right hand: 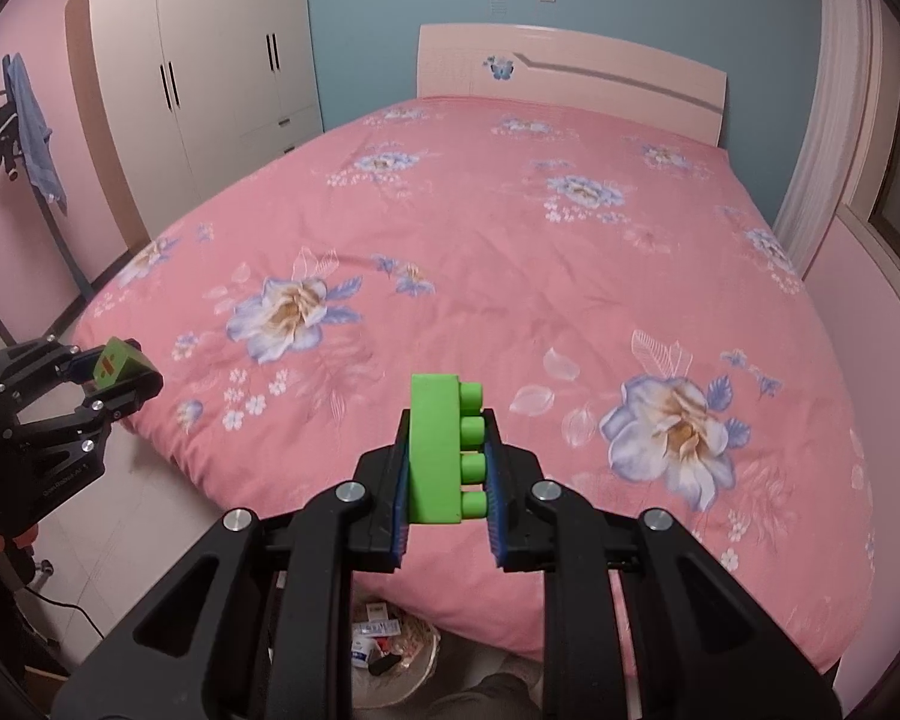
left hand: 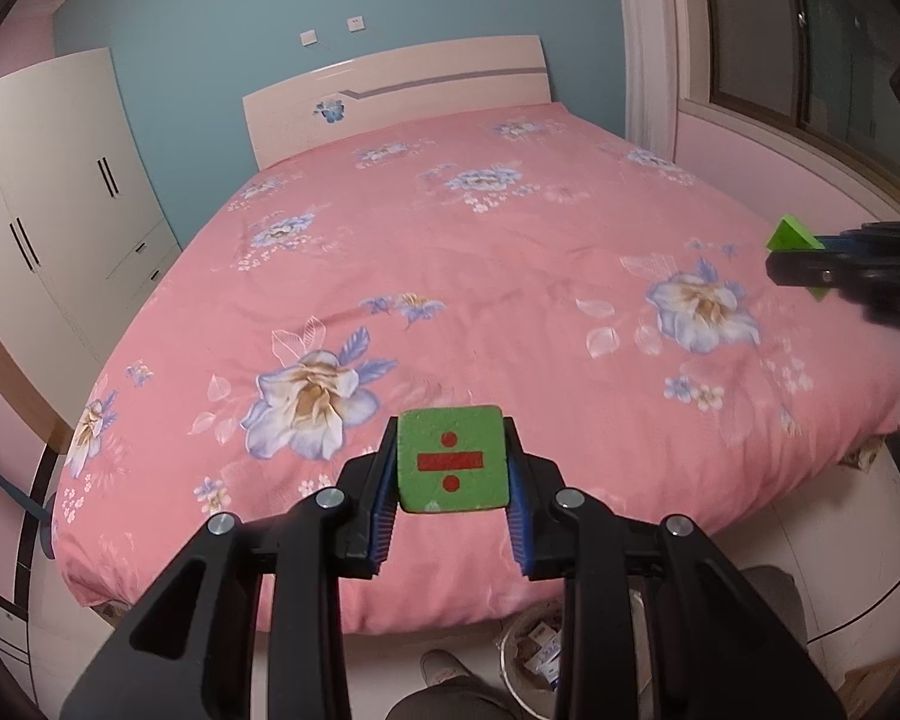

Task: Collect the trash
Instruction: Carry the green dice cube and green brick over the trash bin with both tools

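Note:
My left gripper (left hand: 452, 468) is shut on a green foam cube (left hand: 450, 459) with a red division sign on its face, held above the near edge of the bed. My right gripper (right hand: 447, 468) is shut on a green studded building brick (right hand: 441, 450), its studs pointing right. From the left wrist view the right gripper (left hand: 801, 267) shows at the right edge with the brick (left hand: 792, 237) in it. The right wrist view catches the left gripper (right hand: 120, 375) at the left with the cube (right hand: 114, 363). Below both, a waste basket (right hand: 420, 663) stands on the floor at the bed's foot.
A pink floral bedspread (left hand: 480, 276) covers the bed, with the headboard (left hand: 402, 84) at the far wall. White wardrobe (right hand: 210, 78) on the left, window (left hand: 810, 42) on the right. The basket (left hand: 519, 657) holds papers. A person's foot (left hand: 444, 666) is beside it.

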